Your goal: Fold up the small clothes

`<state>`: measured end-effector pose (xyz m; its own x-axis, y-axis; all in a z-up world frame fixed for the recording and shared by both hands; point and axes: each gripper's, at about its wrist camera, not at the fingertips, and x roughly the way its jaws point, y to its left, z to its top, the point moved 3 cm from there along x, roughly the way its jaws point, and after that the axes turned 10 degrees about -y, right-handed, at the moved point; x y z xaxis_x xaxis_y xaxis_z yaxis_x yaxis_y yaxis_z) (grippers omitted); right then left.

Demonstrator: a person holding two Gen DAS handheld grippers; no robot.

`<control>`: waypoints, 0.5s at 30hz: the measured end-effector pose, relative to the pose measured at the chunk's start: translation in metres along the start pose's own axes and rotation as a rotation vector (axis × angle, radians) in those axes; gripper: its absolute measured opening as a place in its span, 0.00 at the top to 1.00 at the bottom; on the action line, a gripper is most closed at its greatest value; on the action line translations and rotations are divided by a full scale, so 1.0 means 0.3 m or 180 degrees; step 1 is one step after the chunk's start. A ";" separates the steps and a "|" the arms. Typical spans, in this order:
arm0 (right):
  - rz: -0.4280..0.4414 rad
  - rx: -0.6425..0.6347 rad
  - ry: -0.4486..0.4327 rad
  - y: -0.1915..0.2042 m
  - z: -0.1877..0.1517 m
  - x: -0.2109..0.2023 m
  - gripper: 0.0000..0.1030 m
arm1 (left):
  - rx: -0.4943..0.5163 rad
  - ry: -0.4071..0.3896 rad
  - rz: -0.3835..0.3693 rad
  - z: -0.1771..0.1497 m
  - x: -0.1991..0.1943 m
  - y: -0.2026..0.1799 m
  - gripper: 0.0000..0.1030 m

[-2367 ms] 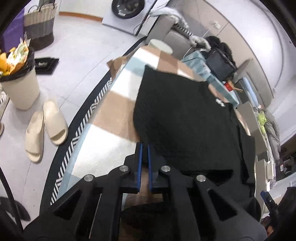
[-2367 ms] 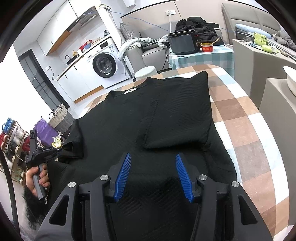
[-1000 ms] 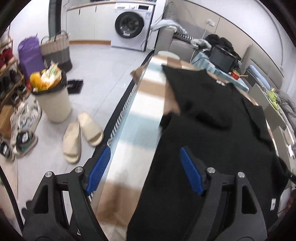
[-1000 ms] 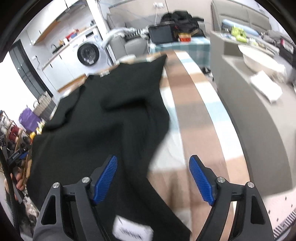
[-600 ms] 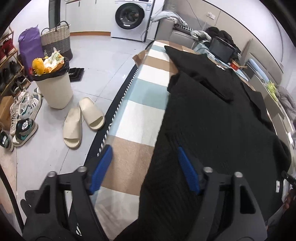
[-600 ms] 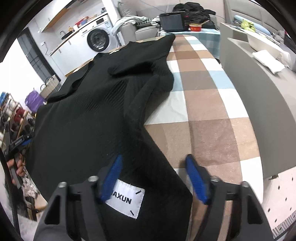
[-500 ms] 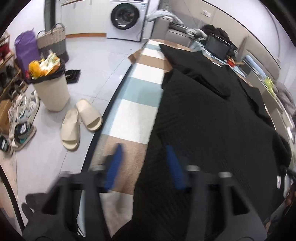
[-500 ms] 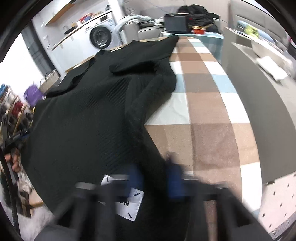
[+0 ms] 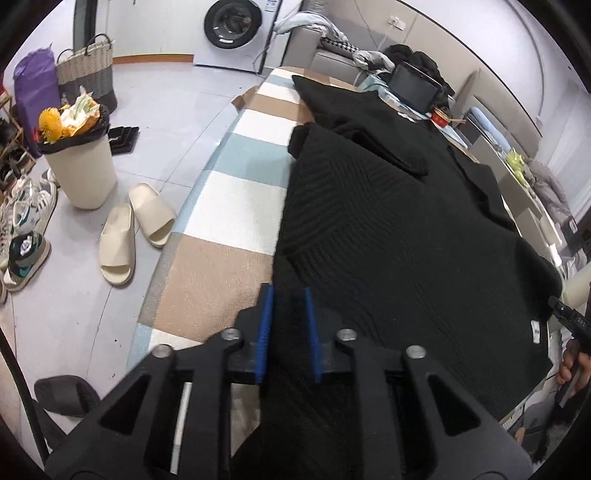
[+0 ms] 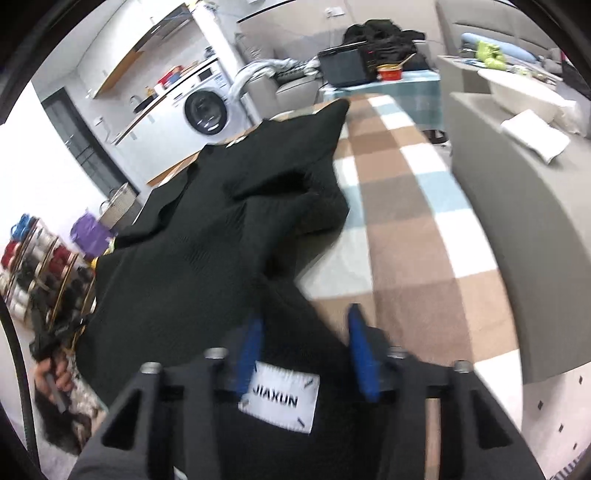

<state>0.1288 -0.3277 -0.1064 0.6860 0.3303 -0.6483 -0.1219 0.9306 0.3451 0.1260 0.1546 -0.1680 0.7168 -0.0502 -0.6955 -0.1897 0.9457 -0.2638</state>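
Across checked cloth (image 9: 207, 266), rumpled black garment (image 9: 388, 229)

Pale tiled floor (image 9: 177, 122); washing machine (image 9: 234, 31) far ahead of fingers; bin (image 9: 79, 166), slippers (image 9: 133, 225) left.

My blue pads (image 9: 266, 325), black ribbed top (image 9: 388, 229) with white label (image 10: 282, 398) — brown, white and pale-blue checked cloth (image 9: 236, 206), cream slippers (image 9: 133, 229), purple bag (image 9: 35, 88)
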 end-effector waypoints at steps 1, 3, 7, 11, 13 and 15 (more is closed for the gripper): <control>0.0003 -0.0049 0.0012 -0.001 -0.012 -0.002 0.50 | 0.0013 -0.0013 -0.0009 0.001 0.001 -0.006 0.77; -0.0046 -0.0143 0.0024 -0.005 -0.029 0.001 0.50 | 0.0052 -0.0030 0.0000 0.008 0.010 -0.017 0.76; -0.0188 -0.0291 0.0023 -0.019 -0.042 0.024 0.51 | 0.0154 -0.0107 -0.0012 0.022 0.019 -0.035 0.91; -0.0199 -0.0639 0.0122 0.012 -0.057 0.053 0.92 | 0.0112 -0.0166 -0.0016 0.034 0.009 -0.019 0.96; -0.0123 -0.0667 0.0067 0.023 -0.045 0.032 0.96 | 0.0060 -0.0246 -0.0073 0.047 -0.020 -0.006 0.97; -0.0013 -0.0626 -0.0093 0.032 -0.022 -0.015 0.96 | 0.0035 -0.0325 -0.0145 0.062 -0.062 0.000 0.97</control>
<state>0.1200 -0.3191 -0.1046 0.7070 0.3244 -0.6284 -0.2548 0.9457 0.2016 0.1253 0.1615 -0.1426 0.7893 -0.0608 -0.6109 -0.1483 0.9467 -0.2858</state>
